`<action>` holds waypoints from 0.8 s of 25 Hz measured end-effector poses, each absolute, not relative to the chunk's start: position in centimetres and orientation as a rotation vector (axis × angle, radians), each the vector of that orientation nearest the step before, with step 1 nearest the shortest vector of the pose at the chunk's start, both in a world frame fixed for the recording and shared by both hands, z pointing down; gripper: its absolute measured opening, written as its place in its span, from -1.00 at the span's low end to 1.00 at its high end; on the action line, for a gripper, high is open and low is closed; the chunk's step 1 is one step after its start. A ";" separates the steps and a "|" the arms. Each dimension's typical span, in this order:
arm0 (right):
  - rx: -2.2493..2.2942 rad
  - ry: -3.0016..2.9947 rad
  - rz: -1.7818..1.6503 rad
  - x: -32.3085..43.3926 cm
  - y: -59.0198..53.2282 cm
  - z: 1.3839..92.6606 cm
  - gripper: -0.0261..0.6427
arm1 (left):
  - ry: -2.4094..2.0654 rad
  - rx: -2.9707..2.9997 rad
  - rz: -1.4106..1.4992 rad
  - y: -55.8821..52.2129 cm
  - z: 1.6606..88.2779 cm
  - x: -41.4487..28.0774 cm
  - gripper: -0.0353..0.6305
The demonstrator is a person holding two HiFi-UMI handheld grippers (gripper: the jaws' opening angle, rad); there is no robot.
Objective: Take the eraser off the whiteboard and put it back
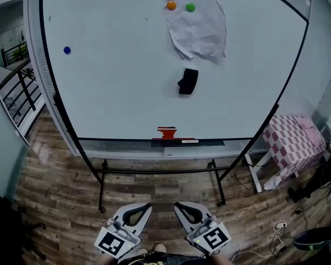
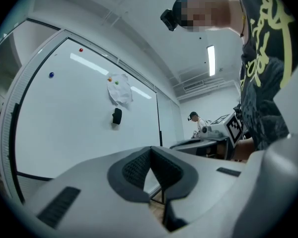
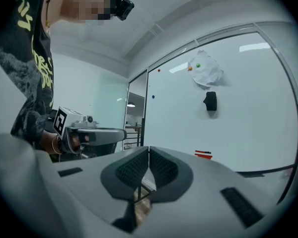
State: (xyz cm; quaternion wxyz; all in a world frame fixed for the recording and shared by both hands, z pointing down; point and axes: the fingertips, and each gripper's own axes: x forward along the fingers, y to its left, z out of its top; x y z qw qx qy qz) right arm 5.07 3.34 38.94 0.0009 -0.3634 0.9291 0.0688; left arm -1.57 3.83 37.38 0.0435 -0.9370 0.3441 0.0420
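A black eraser point(image 1: 188, 81) clings to the middle of the whiteboard point(image 1: 116, 81), just below a crumpled sheet of paper point(image 1: 197, 21). The same eraser point(image 2: 117, 116) shows small in the left gripper view, and the eraser point(image 3: 210, 101) is also far off in the right gripper view. My left gripper point(image 1: 144, 207) and right gripper point(image 1: 179, 206) hang low at the bottom of the head view, side by side over the floor and well short of the board. Both are shut with their pads touching, and nothing is between them.
The board stands on a black frame point(image 1: 154, 173) with feet on the wood floor. Its tray point(image 1: 154, 142) carries a red object point(image 1: 167, 132). Orange point(image 1: 171, 5) and green point(image 1: 190, 7) magnets pin the paper; a blue magnet point(image 1: 67, 50) sits left. A checked-cloth table point(image 1: 292, 142) stands right.
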 end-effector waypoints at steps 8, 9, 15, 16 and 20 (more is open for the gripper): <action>-1.135 2.903 0.219 5.3 2.8 38.6 -0.89 | 1.057 -2.858 0.128 3.3 37.5 -1.3 -0.88; -1.131 2.901 0.220 5.5 2.7 38.6 -0.89 | 1.061 -2.859 0.124 3.2 37.6 -1.1 -0.88; -1.117 2.900 0.190 7.1 2.4 39.0 -0.89 | 1.093 -2.849 0.108 2.9 37.9 0.4 -0.88; -1.115 2.898 0.185 7.4 2.4 39.0 -0.89 | 1.098 -2.844 0.109 3.0 37.8 0.7 -0.88; -1.113 2.882 0.157 8.6 2.2 38.9 -0.89 | 1.120 -2.836 0.116 3.1 37.7 1.6 -0.88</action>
